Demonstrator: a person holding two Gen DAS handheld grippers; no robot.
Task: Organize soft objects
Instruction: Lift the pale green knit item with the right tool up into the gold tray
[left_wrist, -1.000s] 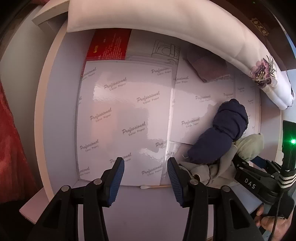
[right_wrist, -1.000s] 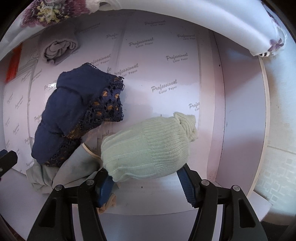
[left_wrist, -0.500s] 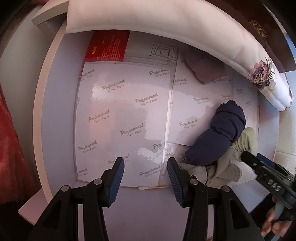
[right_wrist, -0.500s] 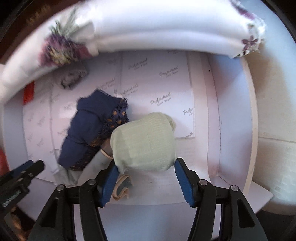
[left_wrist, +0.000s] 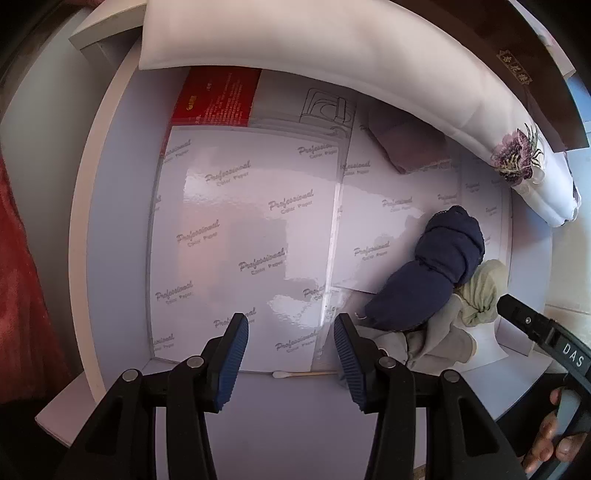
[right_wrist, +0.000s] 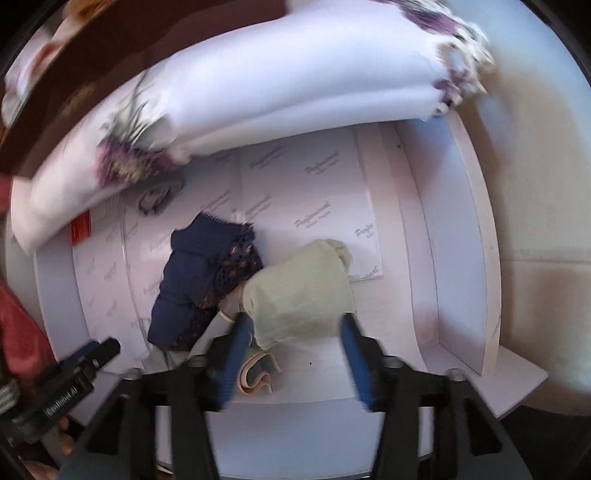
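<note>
- My right gripper (right_wrist: 291, 341) is clamped on a pale green knitted sock bundle (right_wrist: 299, 291), its blue pads (right_wrist: 236, 345) pressing the bundle's lower edge from either side; this view is blurred
- The green bundle sits at the right end of a small heap, touching a navy lace-trimmed cloth (right_wrist: 207, 280) on its left
- Under both lies a crumpled grey-beige garment (left_wrist: 432, 339), seen best from my left wrist camera
- My left gripper (left_wrist: 288, 354) hangs empty with its jaws apart, pointing down at glossy white sheets printed "Professional Color Paper" (left_wrist: 243, 229)
- The sheets line the floor of a white drawer (left_wrist: 110, 206)
- A cotton swab (left_wrist: 299, 374) lies on the drawer floor between my left pads (left_wrist: 231, 358), at the sheets' near edge
- A white cloth with a purple embroidered flower (left_wrist: 332, 66) drapes over the far rim
- A folded mauve piece (left_wrist: 406, 144) lies just below that cloth
- A red-labelled packet (left_wrist: 218, 98) lies at the back left of the floor
</note>
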